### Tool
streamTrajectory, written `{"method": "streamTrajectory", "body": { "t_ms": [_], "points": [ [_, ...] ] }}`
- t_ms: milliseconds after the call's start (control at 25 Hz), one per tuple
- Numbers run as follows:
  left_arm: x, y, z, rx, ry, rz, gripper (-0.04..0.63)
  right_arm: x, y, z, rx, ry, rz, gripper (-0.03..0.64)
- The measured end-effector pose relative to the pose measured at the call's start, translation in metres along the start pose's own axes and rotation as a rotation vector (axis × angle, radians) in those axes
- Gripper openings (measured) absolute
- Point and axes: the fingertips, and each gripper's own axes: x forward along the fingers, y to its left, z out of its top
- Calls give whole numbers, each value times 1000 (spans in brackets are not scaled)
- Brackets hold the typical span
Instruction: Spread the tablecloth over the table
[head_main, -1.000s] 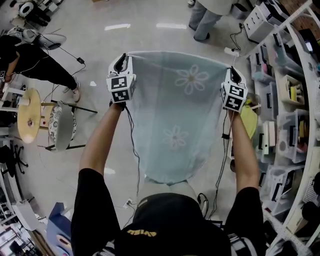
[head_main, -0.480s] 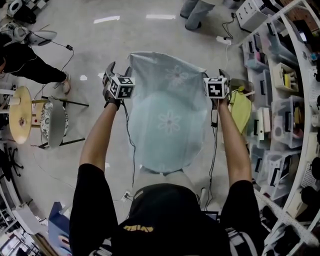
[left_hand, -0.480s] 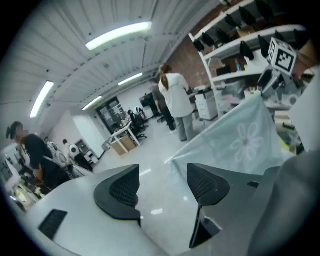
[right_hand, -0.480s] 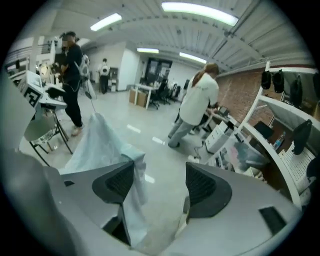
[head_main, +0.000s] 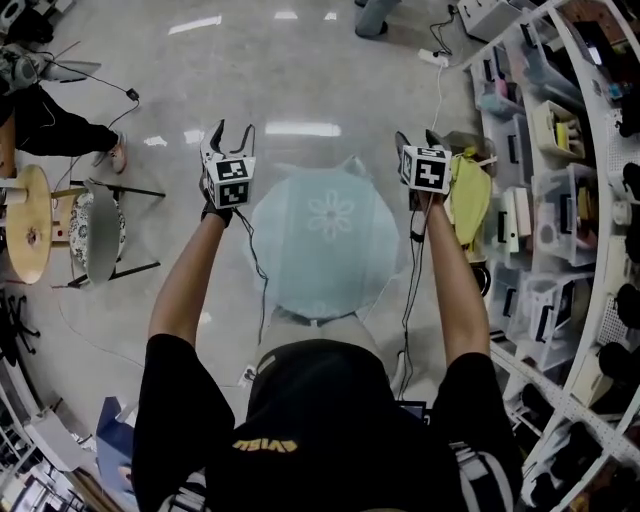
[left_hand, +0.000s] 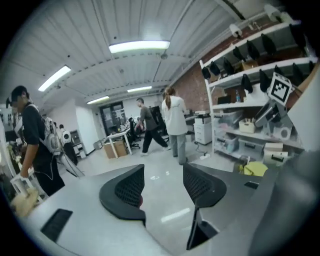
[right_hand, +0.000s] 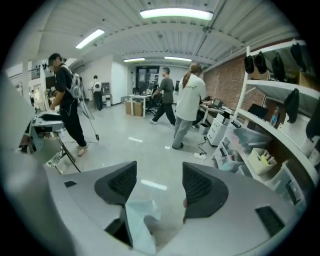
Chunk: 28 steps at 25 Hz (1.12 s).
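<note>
The pale blue tablecloth (head_main: 325, 245) with white flowers lies draped over a small round table, which it hides. My left gripper (head_main: 232, 130) hangs left of the cloth's far edge, jaws apart and closing, with nothing between them in the left gripper view (left_hand: 162, 172). My right gripper (head_main: 415, 137) hangs at the cloth's far right, jaws apart and closing too. In the right gripper view (right_hand: 159, 170) a loose corner of the tablecloth (right_hand: 139, 222) shows low by the left jaw's base, and the pads do not press on it.
Shelving racks (head_main: 560, 150) full of bins line the right side, with a yellow cloth (head_main: 468, 195) near my right gripper. A chair (head_main: 100, 235) and a round wooden stool (head_main: 30, 225) stand at the left. People (right_hand: 190, 105) walk on the floor ahead. Cables trail over the floor.
A second ago both grippers held the cloth up, stretched by its top corners. They have come down and opened, and the cloth has dropped onto the round table.
</note>
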Motion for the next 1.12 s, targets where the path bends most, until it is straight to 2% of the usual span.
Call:
{"method": "streamTrajectory", "body": {
  "t_ms": [80, 240, 280, 320, 440, 480, 640, 720, 920, 1120],
  "points": [
    [-30, -12, 11, -53, -71, -40, 239, -25, 12, -8, 66, -17, 15, 267],
    [-97, -26, 19, -137, -191, -120, 176, -90, 50, -27, 195, -97, 43, 161],
    [-112, -29, 18, -162, -214, -153, 130, -105, 58, -33, 207, -115, 44, 139],
    [-128, -35, 17, -193, -235, -194, 55, -119, 64, -40, 208, -129, 40, 124],
    [-178, -63, 11, -257, -279, -292, 20, -163, 71, -69, 201, -163, 14, 2],
    [-194, -73, 11, -263, -289, -304, 18, -179, 71, -77, 199, -181, 15, 0],
    [-255, -102, 14, -330, -287, -311, 17, -253, 76, -106, 162, -259, 26, 0],
    [-287, -114, 16, -332, -296, -305, 17, -288, 85, -120, 138, -296, 45, 0],
    [-360, -135, 13, -358, -309, -226, 17, -354, 119, -137, 86, -388, 134, 0],
    [-433, -170, 3, -338, -336, -193, 17, -403, 139, -152, 56, -480, 200, 0]
  ]
}}
